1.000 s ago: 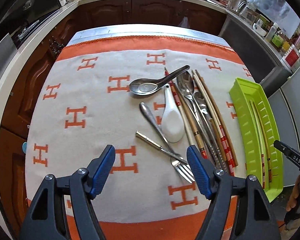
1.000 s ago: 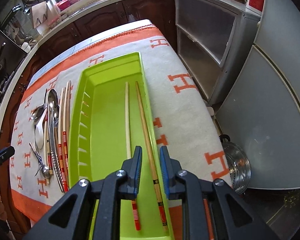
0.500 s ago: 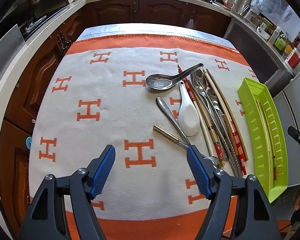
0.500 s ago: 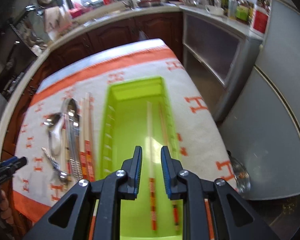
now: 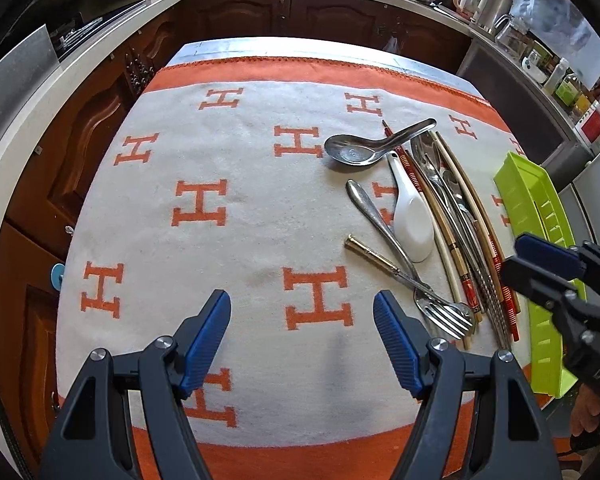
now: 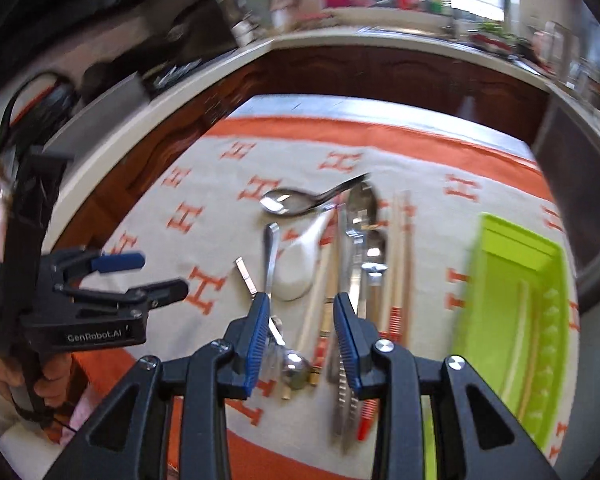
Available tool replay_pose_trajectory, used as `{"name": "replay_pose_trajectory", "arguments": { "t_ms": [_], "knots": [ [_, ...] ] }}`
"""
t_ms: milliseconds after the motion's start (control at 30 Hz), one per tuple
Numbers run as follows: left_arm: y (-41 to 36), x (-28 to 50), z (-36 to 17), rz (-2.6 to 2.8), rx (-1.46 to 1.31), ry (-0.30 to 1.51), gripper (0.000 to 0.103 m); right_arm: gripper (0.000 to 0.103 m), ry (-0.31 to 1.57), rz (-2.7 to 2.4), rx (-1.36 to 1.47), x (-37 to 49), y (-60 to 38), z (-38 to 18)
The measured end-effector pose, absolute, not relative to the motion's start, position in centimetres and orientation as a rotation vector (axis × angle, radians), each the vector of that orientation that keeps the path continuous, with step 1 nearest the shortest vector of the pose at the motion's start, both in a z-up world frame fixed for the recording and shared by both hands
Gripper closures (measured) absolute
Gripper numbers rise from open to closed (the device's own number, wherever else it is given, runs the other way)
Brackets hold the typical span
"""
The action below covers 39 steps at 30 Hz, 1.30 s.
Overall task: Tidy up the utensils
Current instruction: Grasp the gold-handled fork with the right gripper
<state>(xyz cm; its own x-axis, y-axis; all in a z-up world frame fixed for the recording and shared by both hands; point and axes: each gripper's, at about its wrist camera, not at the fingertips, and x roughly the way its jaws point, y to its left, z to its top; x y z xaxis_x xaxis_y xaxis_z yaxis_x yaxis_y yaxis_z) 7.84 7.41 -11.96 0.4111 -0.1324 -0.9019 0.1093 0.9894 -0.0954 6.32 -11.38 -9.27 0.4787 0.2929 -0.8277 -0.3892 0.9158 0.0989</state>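
Loose utensils lie in a bunch on the H-patterned cloth [image 5: 220, 216]: a steel soup spoon [image 5: 356, 152], a white ceramic spoon [image 5: 412, 224], a fork [image 5: 446, 316], a slim metal spoon and several chopsticks [image 5: 462, 236]. The green tray [image 6: 512, 280] to their right holds two chopsticks [image 6: 520, 332]. My right gripper [image 6: 300, 308] hovers over the near ends of the bunch; its jaws are opening and grip nothing. It shows in the left wrist view as the right gripper [image 5: 518, 266] in front of the green tray [image 5: 540, 208]. My left gripper [image 5: 302, 320] stands open over bare cloth, left of the fork.
From the right wrist view, the left gripper [image 6: 164, 274] hangs at the left in a hand. Dark wood cabinets and a pale counter [image 5: 100, 52] wrap the table on the far and left sides. A grey cabinet stands beyond the tray on the right.
My right gripper swung left from above the green tray to above the utensil bunch, rolling as it went, and its jaws widened. My left gripper drifted slightly left, still open.
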Motion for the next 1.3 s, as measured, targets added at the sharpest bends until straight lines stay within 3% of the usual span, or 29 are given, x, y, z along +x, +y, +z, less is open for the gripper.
{"name": "replay_pose_trajectory", "arguments": {
  "t_ms": [100, 200, 500, 833, 1300],
  "knots": [
    [8.2, 7.9, -12.6, -0.143, -0.035, 1.143, 0.031, 0.073, 1.038, 0.488, -0.165, 7.1, -9.2, -11.2],
    [8.9, 8.2, -13.2, -0.136, -0.051, 1.154, 0.031, 0.086, 1.073, 0.526, -0.217, 7.9, -7.9, -12.6],
    [10.2, 8.6, -14.4, -0.137, -0.087, 1.167, 0.031, 0.086, 1.116, 0.575, -0.347, 9.3, -5.2, -14.7],
    [10.4, 8.6, -14.6, -0.15, -0.098, 1.174, 0.031, 0.096, 1.093, 0.572, -0.471, 9.0, -3.6, -15.6],
    [8.2, 8.2, -13.6, -0.193, -0.072, 1.178, 0.031, 0.097, 1.086, 0.556, -0.076, 8.1, -9.3, -11.2]
  ]
}}
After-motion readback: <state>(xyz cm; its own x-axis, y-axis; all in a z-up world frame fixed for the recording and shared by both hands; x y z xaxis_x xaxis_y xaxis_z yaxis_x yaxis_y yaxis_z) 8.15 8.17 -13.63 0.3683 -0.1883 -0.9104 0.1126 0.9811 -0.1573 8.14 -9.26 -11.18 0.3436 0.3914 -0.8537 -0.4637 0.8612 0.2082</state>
